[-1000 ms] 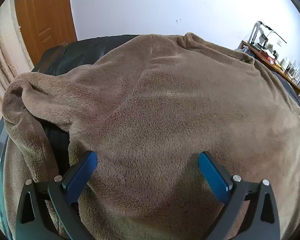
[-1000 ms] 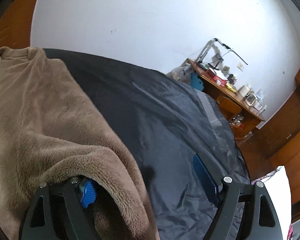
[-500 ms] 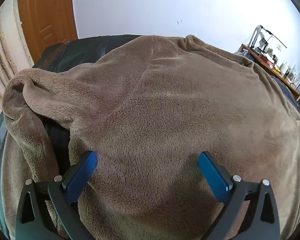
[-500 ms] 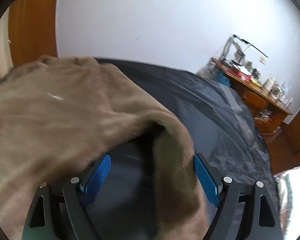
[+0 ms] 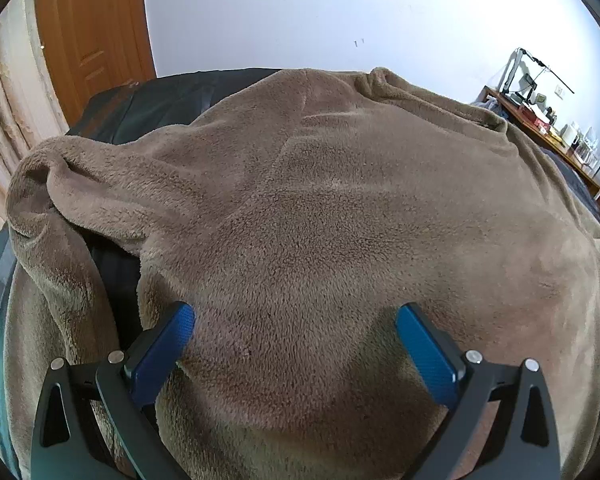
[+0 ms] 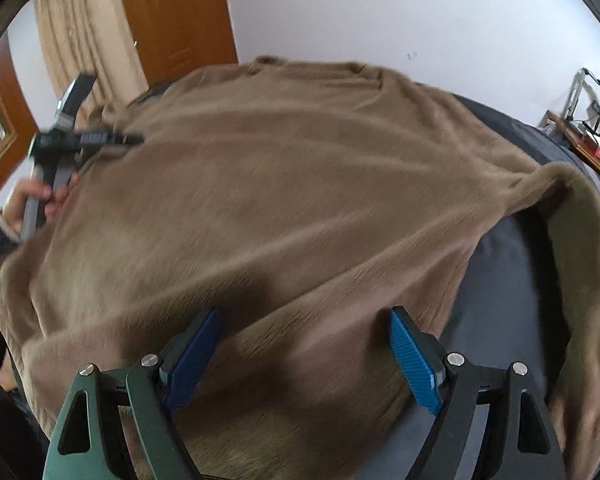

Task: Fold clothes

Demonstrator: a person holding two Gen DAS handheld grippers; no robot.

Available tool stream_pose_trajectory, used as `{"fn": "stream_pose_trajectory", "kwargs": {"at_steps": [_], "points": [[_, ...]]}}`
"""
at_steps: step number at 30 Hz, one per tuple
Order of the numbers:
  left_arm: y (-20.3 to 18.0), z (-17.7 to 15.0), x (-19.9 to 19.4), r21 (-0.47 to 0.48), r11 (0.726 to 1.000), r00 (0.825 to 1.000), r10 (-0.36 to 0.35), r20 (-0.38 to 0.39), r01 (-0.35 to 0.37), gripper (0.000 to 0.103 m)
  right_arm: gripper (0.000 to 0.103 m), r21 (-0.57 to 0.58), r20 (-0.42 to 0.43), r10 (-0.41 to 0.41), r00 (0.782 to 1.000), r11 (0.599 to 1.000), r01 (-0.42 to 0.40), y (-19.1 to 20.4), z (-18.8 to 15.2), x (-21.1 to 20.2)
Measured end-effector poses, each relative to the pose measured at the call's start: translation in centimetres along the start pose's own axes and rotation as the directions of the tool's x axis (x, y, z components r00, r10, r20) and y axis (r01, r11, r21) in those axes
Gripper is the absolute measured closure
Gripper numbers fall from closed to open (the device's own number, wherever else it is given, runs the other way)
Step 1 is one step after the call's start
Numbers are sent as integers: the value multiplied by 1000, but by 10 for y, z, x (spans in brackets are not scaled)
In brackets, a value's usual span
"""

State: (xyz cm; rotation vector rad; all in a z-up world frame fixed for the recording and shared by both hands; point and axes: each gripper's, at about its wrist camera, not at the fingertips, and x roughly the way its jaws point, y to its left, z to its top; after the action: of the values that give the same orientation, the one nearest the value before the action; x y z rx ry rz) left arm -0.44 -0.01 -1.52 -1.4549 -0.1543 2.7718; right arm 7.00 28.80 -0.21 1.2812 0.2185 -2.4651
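Left wrist view: brown fleece sweater [image 5: 320, 208] spread flat over dark bed cover [image 5: 172, 96], neckline toward far wall, one sleeve [image 5: 80, 184] bunched at left edge. Left gripper [image 5: 295, 328] spread wide just over the hem region, blue pads [image 5: 164, 344] apart, clamped on nothing. Wooden door [image 5: 92, 36] beyond, cluttered desk [image 5: 548, 128] far right.

Right wrist view, somewhat blurred: same sweater [image 6: 280, 200] filling the frame, other sleeve [image 6: 580, 264] draped down at right over grey cover [image 6: 500, 280]. Right gripper [image 6: 306, 340] wide apart above the fabric, gripping nothing. Left gripper [image 6: 112, 138] visible at far left, held by a hand [image 6: 28, 200], resting at the sweater's edge.
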Motion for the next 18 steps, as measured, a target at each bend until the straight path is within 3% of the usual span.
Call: {"fn": "stream_pose_trajectory", "kwargs": {"at_steps": [3, 7, 12, 18], "points": [[4, 0, -4, -27, 999, 1000, -24, 6, 24, 1, 18, -5, 42, -26, 999, 1000, 26, 8, -9, -17], [9, 0, -11, -63, 997, 998, -53, 16, 54, 1, 18, 27, 180, -57, 982, 998, 53, 13, -23, -61], [15, -18, -57, -54, 996, 994, -73, 86, 78, 1, 18, 58, 380, -143, 914, 990, 130, 21, -47, -123], [15, -58, -110, -10, 996, 987, -82, 139, 85, 1, 18, 91, 493, -180, 852, 984, 155, 28, -69, -161]]}}
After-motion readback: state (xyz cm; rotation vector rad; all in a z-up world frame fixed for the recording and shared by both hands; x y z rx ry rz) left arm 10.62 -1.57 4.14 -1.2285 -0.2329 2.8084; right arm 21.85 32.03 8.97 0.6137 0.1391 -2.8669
